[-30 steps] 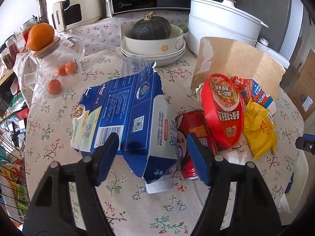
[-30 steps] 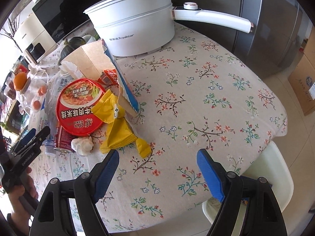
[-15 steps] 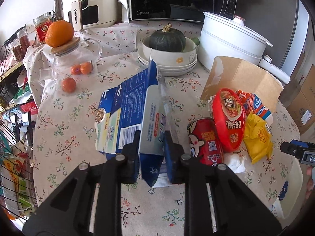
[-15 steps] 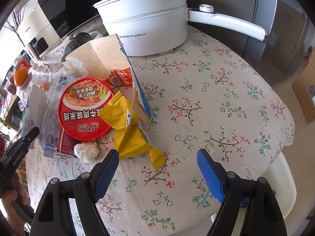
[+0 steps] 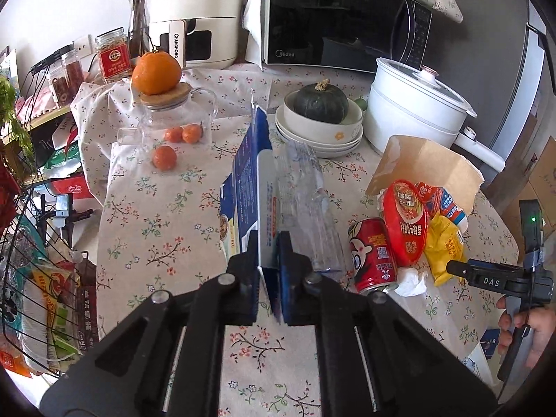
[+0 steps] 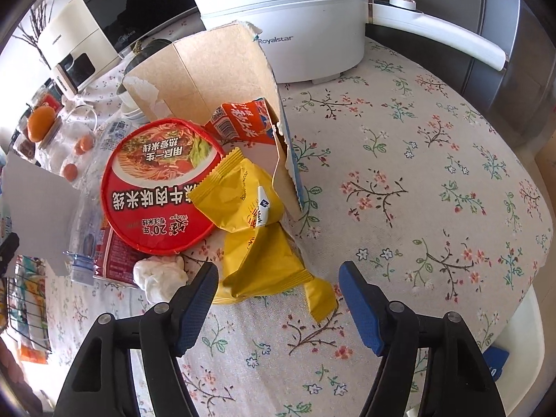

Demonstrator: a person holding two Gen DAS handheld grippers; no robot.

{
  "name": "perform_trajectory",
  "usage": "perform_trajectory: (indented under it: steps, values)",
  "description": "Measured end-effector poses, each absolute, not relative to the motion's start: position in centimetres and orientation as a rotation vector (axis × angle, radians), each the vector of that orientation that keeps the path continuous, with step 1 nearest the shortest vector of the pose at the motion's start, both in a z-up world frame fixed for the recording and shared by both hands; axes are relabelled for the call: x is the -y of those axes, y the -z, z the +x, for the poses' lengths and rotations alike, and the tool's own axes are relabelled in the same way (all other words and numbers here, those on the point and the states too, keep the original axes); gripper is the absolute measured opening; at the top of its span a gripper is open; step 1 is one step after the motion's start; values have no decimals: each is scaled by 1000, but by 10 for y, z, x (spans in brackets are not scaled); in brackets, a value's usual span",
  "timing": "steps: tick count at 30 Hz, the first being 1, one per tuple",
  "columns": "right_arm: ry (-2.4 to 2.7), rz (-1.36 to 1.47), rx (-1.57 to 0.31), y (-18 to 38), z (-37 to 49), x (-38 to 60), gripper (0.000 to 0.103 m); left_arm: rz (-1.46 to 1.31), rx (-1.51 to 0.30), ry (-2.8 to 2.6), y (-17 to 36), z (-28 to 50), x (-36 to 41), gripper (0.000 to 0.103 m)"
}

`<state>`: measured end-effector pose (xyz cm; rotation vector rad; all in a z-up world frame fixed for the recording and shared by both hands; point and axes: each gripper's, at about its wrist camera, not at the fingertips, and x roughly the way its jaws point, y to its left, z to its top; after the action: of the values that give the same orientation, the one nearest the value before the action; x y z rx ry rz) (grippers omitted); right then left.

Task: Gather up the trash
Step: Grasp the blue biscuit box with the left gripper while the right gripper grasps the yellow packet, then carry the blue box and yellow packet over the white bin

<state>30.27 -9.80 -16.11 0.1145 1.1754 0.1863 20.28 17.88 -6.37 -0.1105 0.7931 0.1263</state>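
Trash lies in a heap on the floral tabletop (image 6: 434, 160); nearest the right gripper (image 6: 278, 299), whose jaws stand wide open and empty, is the crumpled yellow foil snack wrapper (image 6: 257, 243), just ahead and slightly left, its long axis running away from the jaws; beyond it sit the round red noodle-bowl lid (image 6: 156, 187) and torn brown cardboard (image 6: 215, 76); the left gripper (image 5: 267, 253) is clamped on the flattened blue-and-white carton (image 5: 250, 180), held on edge above the tabletop.

The lower edge of the blue carton (image 5: 248, 187) is covered by the left gripper (image 5: 268, 253) pads. The red can (image 6: 113, 255) is mostly hidden under the noodle cup lid (image 6: 163, 187). The clear bottle (image 5: 309, 205) is partly blocked by the carton.
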Motion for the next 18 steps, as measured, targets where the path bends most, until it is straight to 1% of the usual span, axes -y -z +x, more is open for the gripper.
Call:
perform_trajectory:
  steps: [1, 2, 3, 4, 6, 9, 18]
  values:
    - [-194, 116, -1181, 164, 302, 97, 54, -118, -789, -129, 61, 200, -180, 10]
    - [-197, 120, -1179, 164, 302, 97, 41, -127, -785, -131, 59, 198, -182, 10]
    - [-200, 127, -1177, 164, 302, 98, 32, -137, -781, -131, 57, 196, -183, 9]
    - [-206, 147, -1173, 163, 301, 100, 30, -147, -775, -133, 54, 193, -184, 9]
    - [-222, 186, -1166, 157, 300, 104, 24, -166, -761, -131, 48, 189, -186, 9]
    - [-227, 198, -1144, 145, 296, 110, 20, -192, -740, -114, 40, 182, -185, 9]
    - [-226, 175, -1094, 106, 266, 131, 20, -189, -714, -22, 23, 165, -161, 9]
